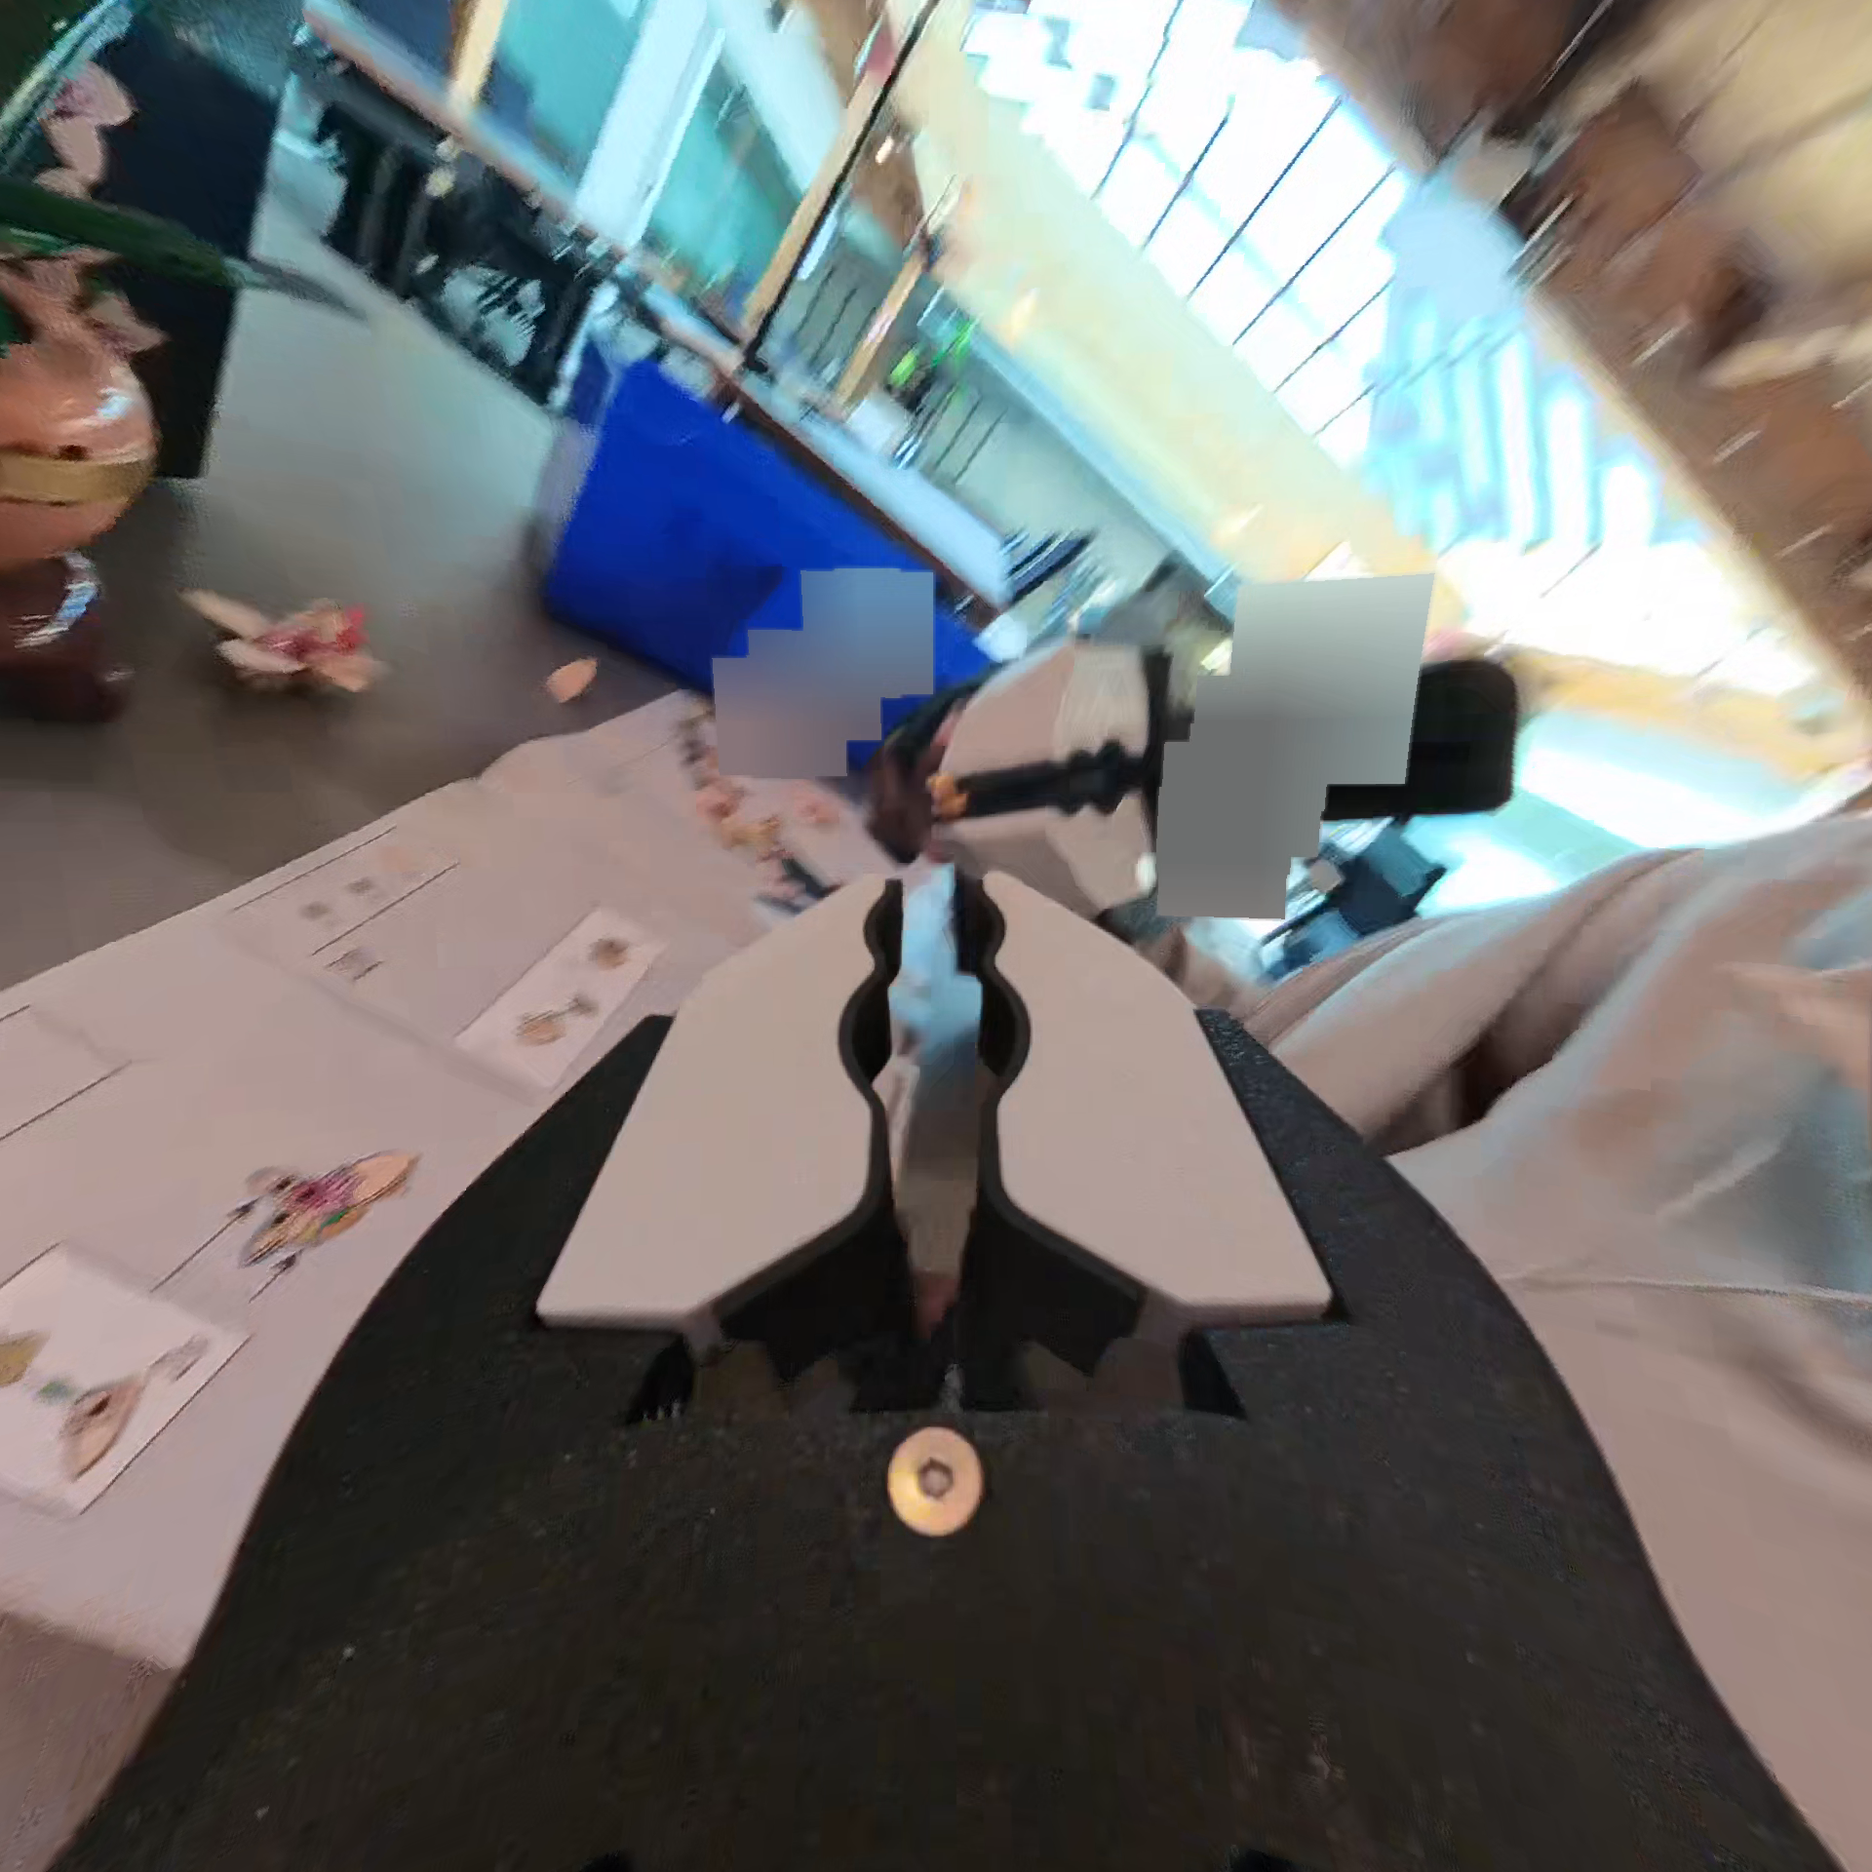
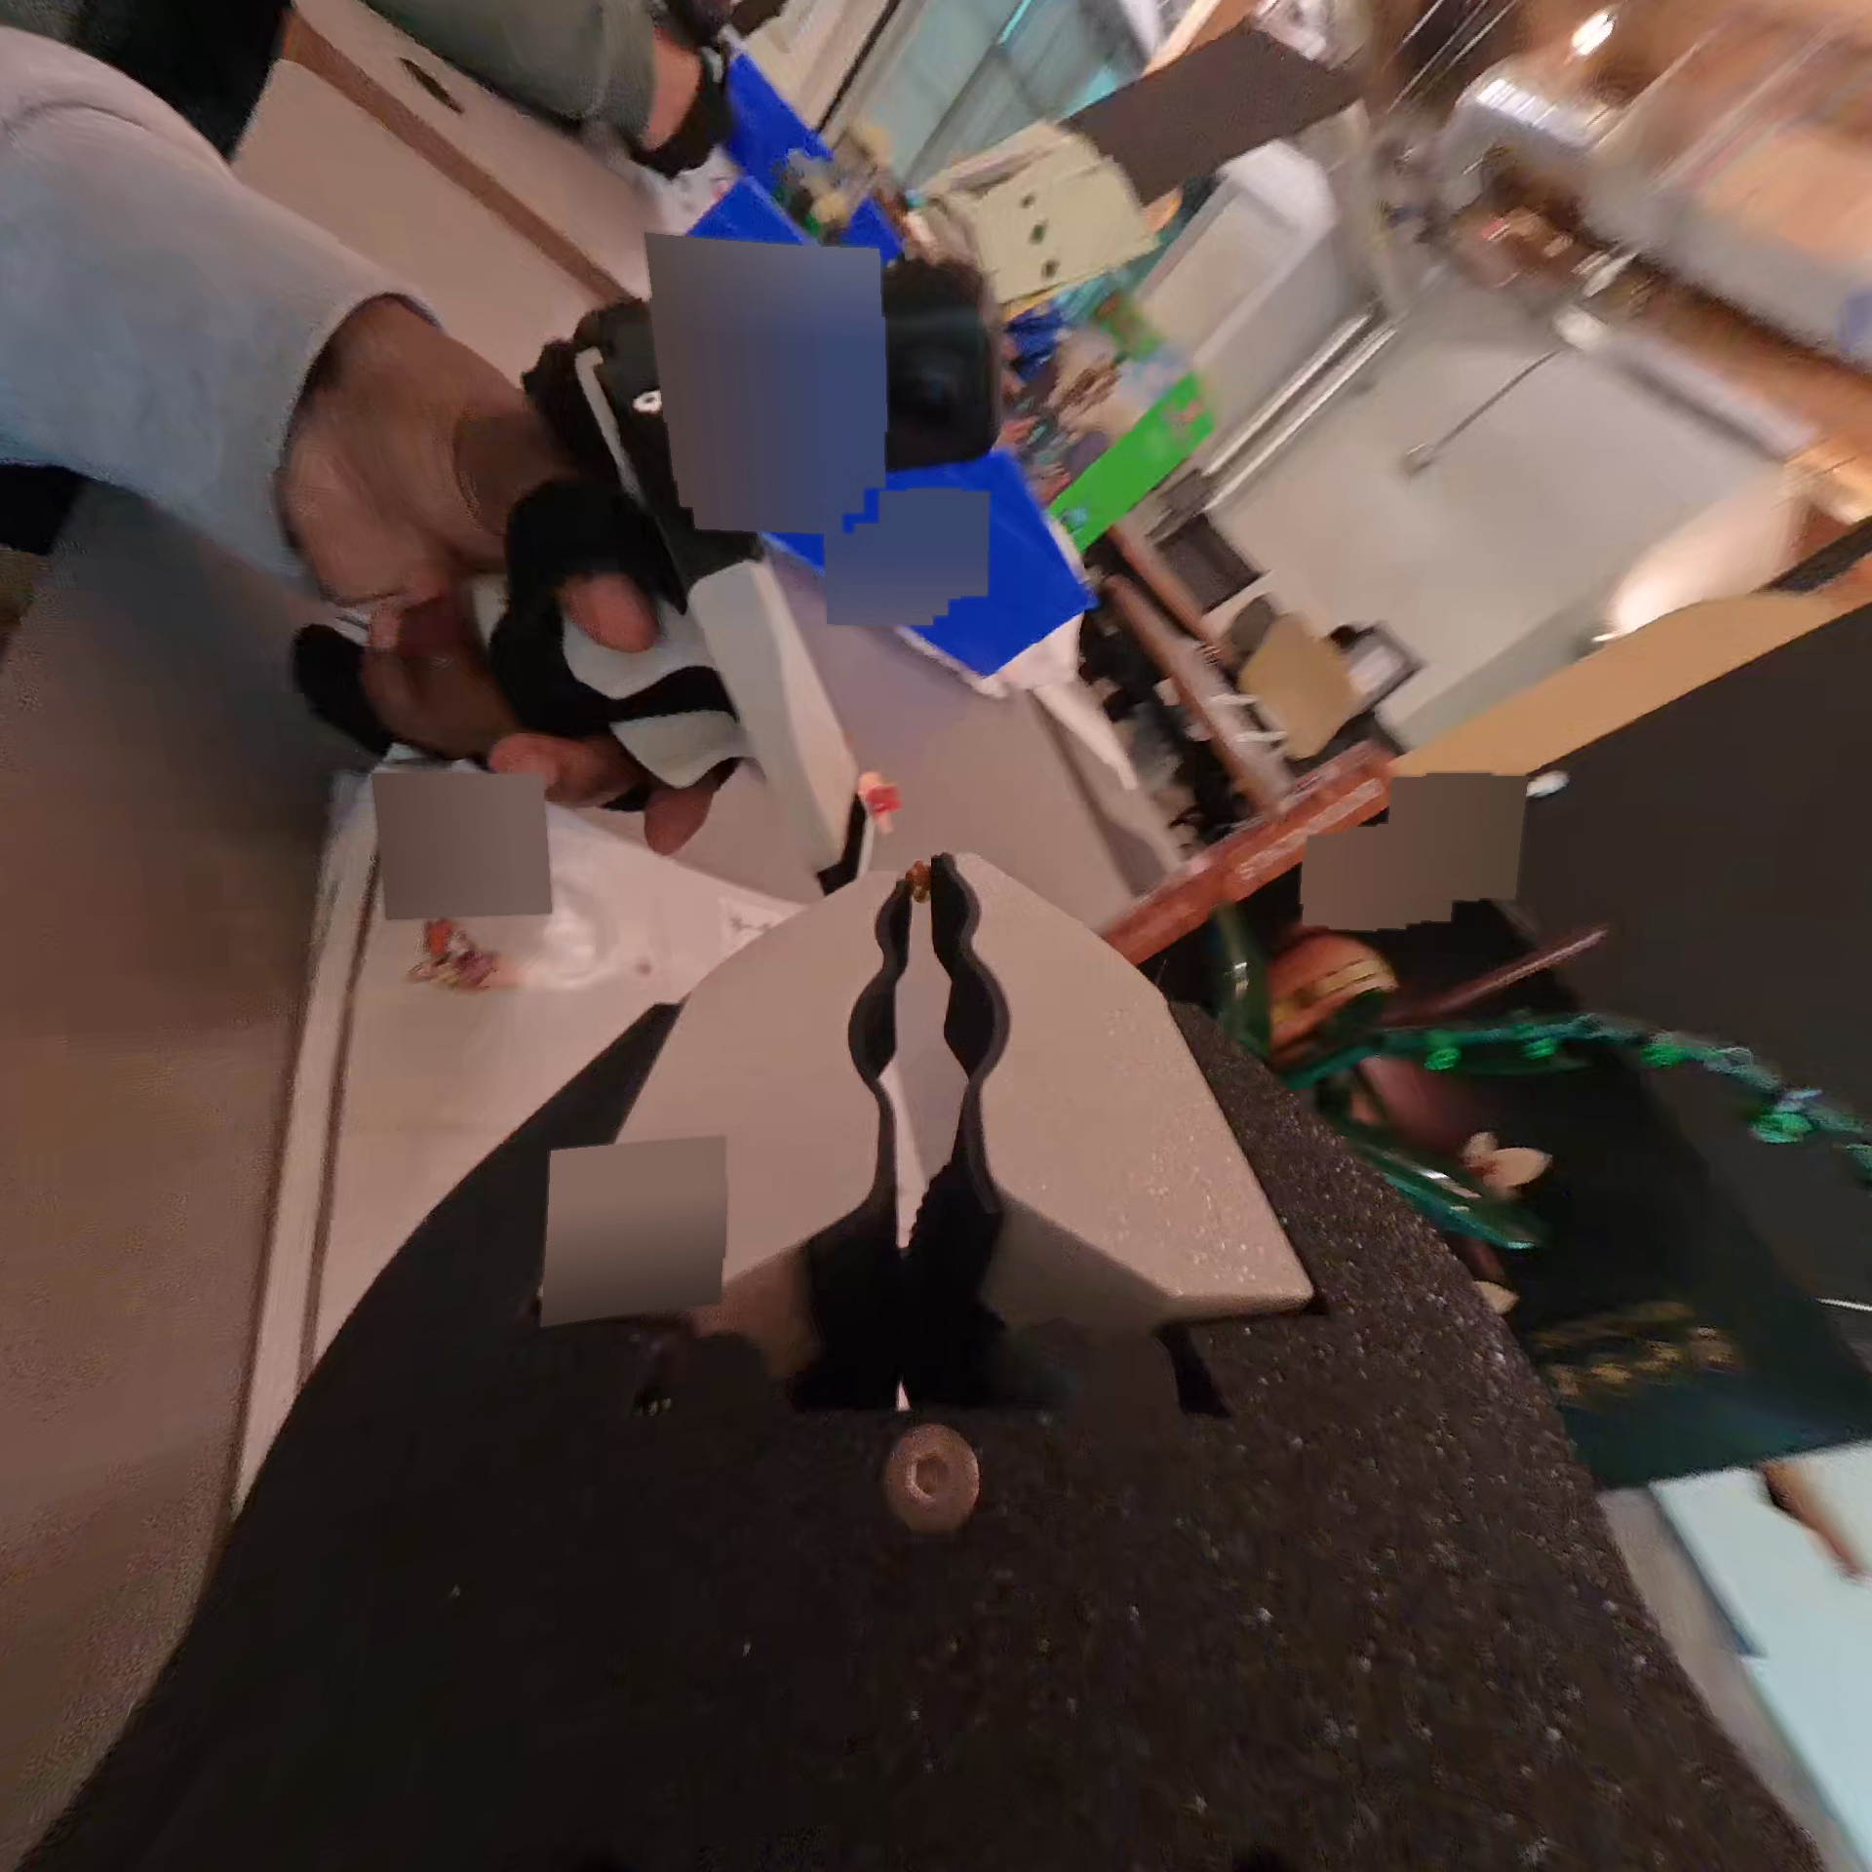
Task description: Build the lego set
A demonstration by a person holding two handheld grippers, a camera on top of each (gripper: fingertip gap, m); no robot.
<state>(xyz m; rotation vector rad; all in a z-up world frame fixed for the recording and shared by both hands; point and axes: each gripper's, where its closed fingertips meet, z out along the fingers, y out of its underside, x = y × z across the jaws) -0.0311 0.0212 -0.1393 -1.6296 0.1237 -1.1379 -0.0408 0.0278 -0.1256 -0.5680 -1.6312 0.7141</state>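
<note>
My right gripper (image 2: 922,879) is shut on a tiny orange piece (image 2: 919,877) pinched at its very tips. It also shows in the left wrist view (image 1: 1033,780), tip to tip with my left gripper (image 1: 938,889). My left gripper's jaws stand a narrow gap apart, with a small dark piece (image 1: 904,815) at the tips. In the right wrist view the left gripper (image 2: 861,846) carries a small pink-and-red bit (image 2: 879,800) at its tip, just above my right fingertips. Both views are motion-blurred.
An open instruction booklet (image 1: 304,1013) lies on the grey table. Loose pink pieces (image 1: 294,638) and a pink pot build (image 1: 61,446) sit far left. A blue bin (image 1: 689,527) stands behind. A green leafy build (image 2: 1519,1074) is on the right, and a clear bag of pieces (image 2: 476,952) on the left. Only a small space, under 4 cm, lies between the two pairs of fingers.
</note>
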